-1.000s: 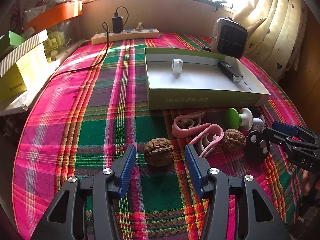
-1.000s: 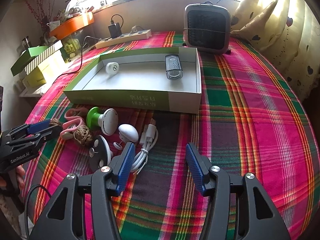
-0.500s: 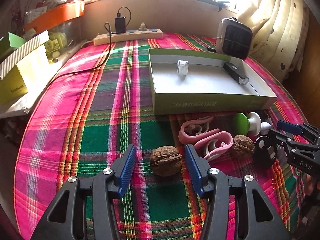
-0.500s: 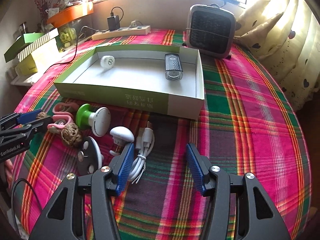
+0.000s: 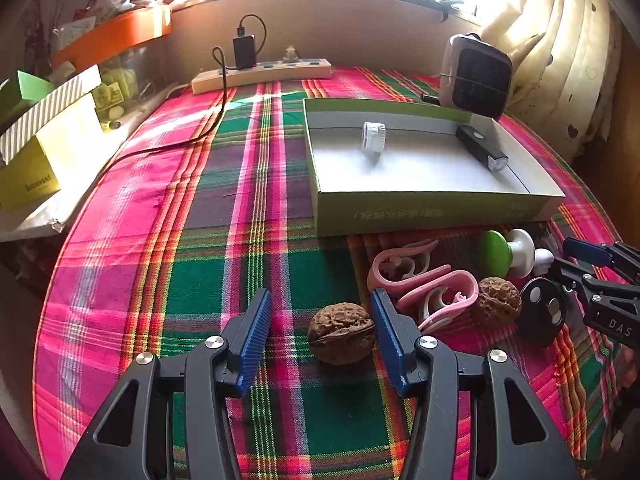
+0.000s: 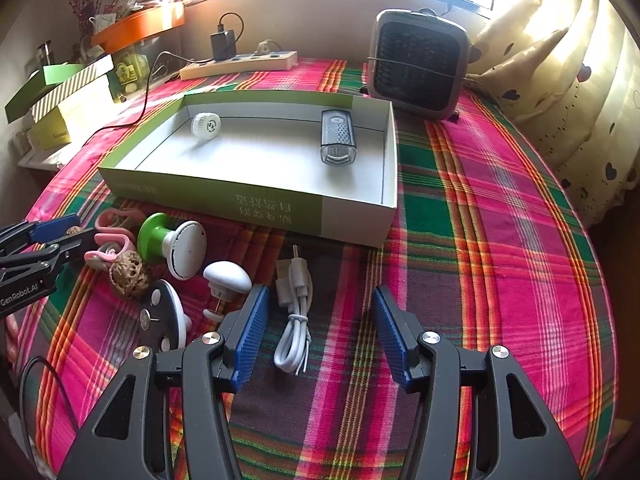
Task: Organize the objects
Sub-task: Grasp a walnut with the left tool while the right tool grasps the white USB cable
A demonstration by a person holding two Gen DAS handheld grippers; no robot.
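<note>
My left gripper point(image 5: 320, 332) is open, its jaws either side of a brown walnut point(image 5: 341, 338) on the plaid cloth, nearer the right jaw. A second walnut point(image 5: 496, 306), pink clips point(image 5: 436, 288), a green-and-white knob point(image 5: 508, 254) and a black disc point(image 5: 542, 312) lie to its right. My right gripper point(image 6: 316, 332) is open over a white coiled USB cable point(image 6: 294, 308). The green box point(image 6: 280, 208) holds a white round cap point(image 6: 206, 125) and a black bike light point(image 6: 337, 142).
A small grey heater point(image 6: 418, 64) stands behind the box. A power strip point(image 6: 240, 65) with a charger lies at the back. Yellow and green boxes point(image 5: 40, 160) sit on the left. A white mushroom-shaped piece point(image 6: 227, 276) lies beside the cable.
My left gripper has moved forward so the walnut now sits between its jaws. My right gripper has shifted left and forward, bringing the cable between its jaws.
</note>
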